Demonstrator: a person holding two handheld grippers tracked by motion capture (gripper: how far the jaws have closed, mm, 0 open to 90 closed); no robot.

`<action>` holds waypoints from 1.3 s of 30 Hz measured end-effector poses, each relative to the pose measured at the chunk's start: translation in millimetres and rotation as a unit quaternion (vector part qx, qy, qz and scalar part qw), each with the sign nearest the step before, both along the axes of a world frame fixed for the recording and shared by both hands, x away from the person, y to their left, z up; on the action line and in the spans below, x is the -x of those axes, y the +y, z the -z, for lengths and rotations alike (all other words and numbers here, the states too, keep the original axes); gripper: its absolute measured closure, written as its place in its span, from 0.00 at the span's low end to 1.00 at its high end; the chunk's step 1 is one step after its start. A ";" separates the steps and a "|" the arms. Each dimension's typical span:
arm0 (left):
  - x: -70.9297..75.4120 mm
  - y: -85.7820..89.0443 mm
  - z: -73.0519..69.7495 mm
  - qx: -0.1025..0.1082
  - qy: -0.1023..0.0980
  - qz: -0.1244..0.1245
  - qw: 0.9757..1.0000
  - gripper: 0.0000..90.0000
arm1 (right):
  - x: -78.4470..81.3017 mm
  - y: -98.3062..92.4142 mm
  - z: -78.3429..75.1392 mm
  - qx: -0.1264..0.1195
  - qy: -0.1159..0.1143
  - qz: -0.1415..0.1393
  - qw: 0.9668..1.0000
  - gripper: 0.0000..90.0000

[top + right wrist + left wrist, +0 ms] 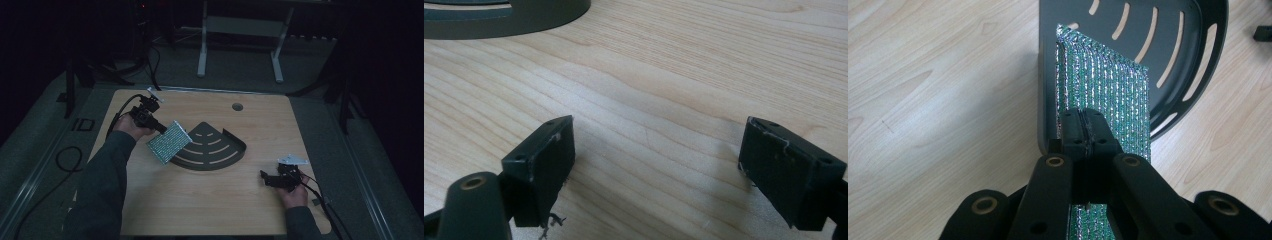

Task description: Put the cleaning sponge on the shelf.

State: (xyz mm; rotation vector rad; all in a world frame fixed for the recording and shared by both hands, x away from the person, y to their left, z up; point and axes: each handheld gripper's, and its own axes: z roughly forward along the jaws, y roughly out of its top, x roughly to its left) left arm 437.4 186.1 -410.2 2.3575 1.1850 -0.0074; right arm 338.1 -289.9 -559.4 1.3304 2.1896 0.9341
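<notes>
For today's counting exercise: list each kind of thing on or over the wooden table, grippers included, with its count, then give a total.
Grippers: 2 (left gripper, right gripper)
Shiny mesh pads: 1 (pad, clamped in the left gripper)
Dark slotted corner racks: 1 (rack)
Total: 4

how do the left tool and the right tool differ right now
The left tool has its jaws pressed shut on the glittery mesh pad; the right tool has its jaws wide apart with nothing between them. The left tool is raised, holding the pad tilted over the edge of the dark slotted corner tray; the right tool sits low by the wooden table, away from the tray. Both are black two-jaw tools held by hand.
</notes>
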 end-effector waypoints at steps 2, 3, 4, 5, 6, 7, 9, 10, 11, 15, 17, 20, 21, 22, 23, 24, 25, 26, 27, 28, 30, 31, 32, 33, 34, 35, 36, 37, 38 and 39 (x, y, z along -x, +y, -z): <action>-1.1 -1.7 0.5 0.002 -0.001 -0.002 1.000 1.00 | 0.0 0.0 0.0 0.000 0.000 0.000 1.000 0.16; -1.7 -2.8 1.0 0.002 -0.002 -0.002 1.000 1.00 | -0.1 -0.1 0.0 0.000 0.000 0.000 1.000 0.16; -2.3 -3.7 1.4 0.002 -0.002 -0.001 1.000 1.00 | 0.0 0.0 0.0 0.000 0.000 0.000 1.000 0.16; -2.9 -4.8 1.9 0.002 0.000 0.000 1.000 1.00 | 0.0 0.0 0.0 0.000 0.000 0.000 1.000 0.16; -3.4 -6.0 2.6 0.002 -0.001 -0.001 1.000 1.00 | 0.0 0.0 0.0 0.000 0.000 0.000 1.000 0.16; -4.0 -6.8 3.2 0.001 -0.001 0.000 1.000 1.00 | 0.0 0.0 0.0 0.000 0.000 0.000 1.000 0.16; -5.1 -8.0 4.1 0.001 -0.002 -0.001 1.000 1.00 | 0.0 0.0 0.0 0.000 0.000 0.000 1.000 0.16; -5.6 -8.5 4.4 0.001 -0.002 -0.003 1.000 1.00 | 0.0 0.0 0.0 0.000 0.000 0.000 1.000 0.16; -6.0 -9.1 4.8 0.002 -0.002 -0.005 1.000 1.00 | 0.0 0.0 0.0 0.000 0.000 0.000 1.000 0.16; -7.9 -11.1 6.0 0.003 -0.004 -0.007 1.000 1.00 | 0.0 0.0 0.0 0.000 0.000 0.000 1.000 0.16; -9.0 -11.9 6.5 0.003 -0.006 -0.006 1.000 1.00 | 0.0 0.0 0.0 0.000 0.000 0.000 1.000 0.16; -10.4 -13.3 7.5 0.006 -0.009 -0.012 1.000 1.00 | 0.0 -0.1 0.0 0.000 0.000 0.000 1.000 0.16; -11.1 -13.8 8.0 0.006 -0.010 -0.012 1.000 1.00 | 0.0 0.0 0.0 0.000 0.000 0.000 1.000 0.16; -11.8 -14.4 8.6 0.006 -0.009 -0.011 1.000 1.00 | -0.1 -0.1 0.0 0.000 0.000 0.000 1.000 0.16; -12.6 -15.2 9.2 0.004 -0.010 -0.011 1.000 1.00 | 0.0 0.0 0.0 0.000 0.000 0.000 1.000 0.16; -13.3 -15.8 9.9 0.005 -0.010 -0.012 1.000 1.00 | -0.1 0.0 0.0 0.000 0.000 0.000 1.000 0.16; -14.1 -16.3 10.4 0.005 -0.010 -0.012 1.000 1.00 | 0.0 0.0 0.0 0.000 0.000 0.000 1.000 0.16; -14.8 -17.1 10.9 0.006 -0.011 -0.013 1.000 1.00 | 0.0 0.0 0.0 0.000 0.000 0.000 1.000 0.16; -15.4 -17.9 11.4 0.008 -0.010 -0.015 1.000 1.00 | 0.0 0.0 0.0 0.000 0.000 0.000 1.000 0.16; -16.1 -18.6 11.9 0.008 -0.009 -0.014 1.000 1.00 | -0.1 -0.1 0.1 0.000 0.000 0.000 1.000 0.16; -17.2 -20.4 12.7 0.008 -0.011 -0.014 1.000 1.00 | -0.1 0.0 0.1 0.000 -0.001 0.000 1.000 0.16; -17.9 -21.0 13.1 0.009 -0.012 -0.014 1.000 1.00 | 0.0 0.0 0.0 0.000 0.000 0.000 1.000 0.16; -18.3 -21.7 13.6 0.010 -0.011 -0.016 1.000 1.00 | -0.1 0.0 0.0 0.000 0.000 0.000 1.000 0.16; -19.0 -22.1 14.2 0.011 -0.012 -0.016 1.000 1.00 | -0.1 0.0 0.0 0.000 0.000 0.000 1.000 0.16; -19.7 -22.4 14.7 0.011 -0.013 -0.017 1.000 1.00 | -0.1 0.0 0.0 0.000 0.000 0.000 1.000 0.16; -20.3 -22.8 15.2 0.011 -0.012 -0.020 1.000 1.00 | -0.1 0.0 0.0 0.000 0.000 0.000 1.000 0.16; -21.0 -23.1 15.8 0.012 -0.012 -0.020 1.000 1.00 | -0.1 0.0 0.0 0.000 0.000 0.000 1.000 0.16; -21.7 -23.5 16.5 0.011 -0.012 -0.021 1.000 1.00 | -0.1 0.0 0.1 0.000 0.000 0.000 1.000 0.16; -21.7 -23.5 16.5 0.011 -0.012 -0.021 1.000 1.00 | -0.1 0.0 0.1 0.000 0.000 0.000 1.000 0.16; -21.7 -23.5 16.5 0.011 -0.012 -0.021 1.000 1.00 | 0.0 -0.1 0.0 0.000 0.000 0.000 1.000 0.16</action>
